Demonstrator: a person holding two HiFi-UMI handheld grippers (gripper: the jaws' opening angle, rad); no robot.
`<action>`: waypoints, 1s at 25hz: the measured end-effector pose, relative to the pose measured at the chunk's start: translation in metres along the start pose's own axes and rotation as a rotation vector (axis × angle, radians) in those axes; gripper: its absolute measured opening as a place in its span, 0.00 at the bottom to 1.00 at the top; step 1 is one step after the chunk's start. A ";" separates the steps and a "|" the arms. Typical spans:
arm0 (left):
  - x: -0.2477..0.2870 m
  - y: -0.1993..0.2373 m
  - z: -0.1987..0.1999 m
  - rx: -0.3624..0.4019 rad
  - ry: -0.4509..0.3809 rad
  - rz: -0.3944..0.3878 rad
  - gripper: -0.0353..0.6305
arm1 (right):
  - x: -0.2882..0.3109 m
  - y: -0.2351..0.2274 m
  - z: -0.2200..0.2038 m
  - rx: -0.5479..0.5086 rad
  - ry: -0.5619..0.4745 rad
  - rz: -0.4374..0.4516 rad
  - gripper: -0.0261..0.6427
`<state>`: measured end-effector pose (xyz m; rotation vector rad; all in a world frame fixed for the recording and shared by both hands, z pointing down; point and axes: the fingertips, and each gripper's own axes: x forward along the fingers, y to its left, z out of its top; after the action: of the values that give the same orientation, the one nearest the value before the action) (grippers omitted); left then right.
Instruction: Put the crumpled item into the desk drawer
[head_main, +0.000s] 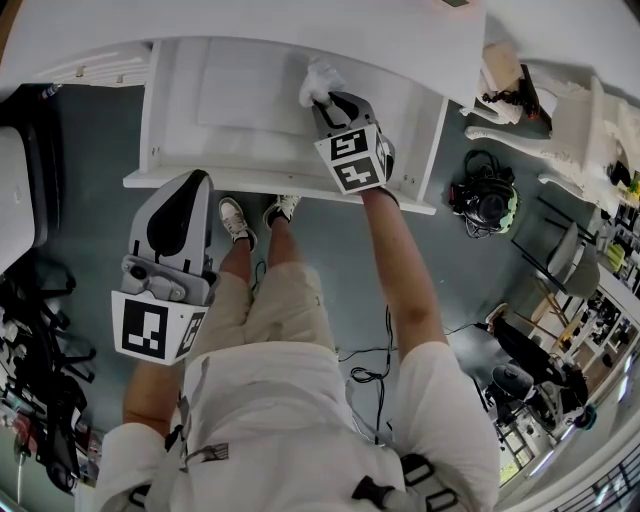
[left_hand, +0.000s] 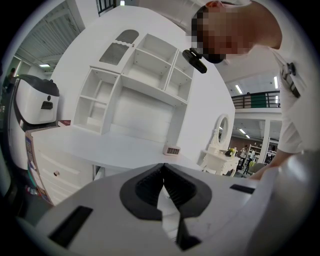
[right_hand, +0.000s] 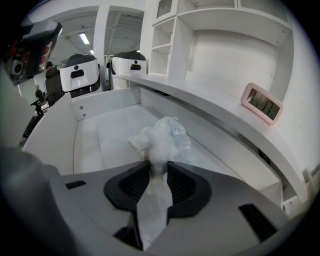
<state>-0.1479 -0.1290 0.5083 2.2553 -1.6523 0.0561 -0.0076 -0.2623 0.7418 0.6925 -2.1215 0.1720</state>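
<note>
Two grippers are in play over an open white drawer (head_main: 262, 182) that stands pulled out from under a white desk (head_main: 250, 22); the right gripper (head_main: 325, 98) reaches down into the drawer's right half, and its jaws are clenched on the crumpled item (head_main: 322, 78), a white, wrinkled wad; in the right gripper view the wad (right_hand: 162, 136) bulges out just past the jaw tips, its narrow neck is pinched between the dark ribbed pads (right_hand: 179, 184), and a flat tail of it trails back between the jaws; the item sits above the drawer's pale floor, near the back wall below the desktop, though whether it touches the floor cannot be told; the left gripper (head_main: 193, 180) hovers just outside the drawer's front panel near its left end, its jaws closed tip to tip with nothing between them; a small pink-framed device (right_hand: 262, 103) rests on the desktop, below a white shelf unit (left_hand: 145, 75).
</note>
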 end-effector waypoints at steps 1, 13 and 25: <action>0.000 0.000 0.000 0.000 0.001 0.001 0.08 | 0.001 0.001 -0.001 0.000 0.004 0.008 0.22; -0.003 -0.015 0.011 0.016 -0.016 -0.012 0.08 | -0.013 -0.006 0.007 0.017 -0.021 -0.012 0.40; -0.014 -0.035 0.027 0.008 -0.060 -0.037 0.08 | -0.071 -0.029 0.036 0.011 -0.113 -0.120 0.28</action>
<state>-0.1241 -0.1145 0.4709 2.3141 -1.6419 -0.0136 0.0155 -0.2704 0.6602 0.8510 -2.1797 0.0800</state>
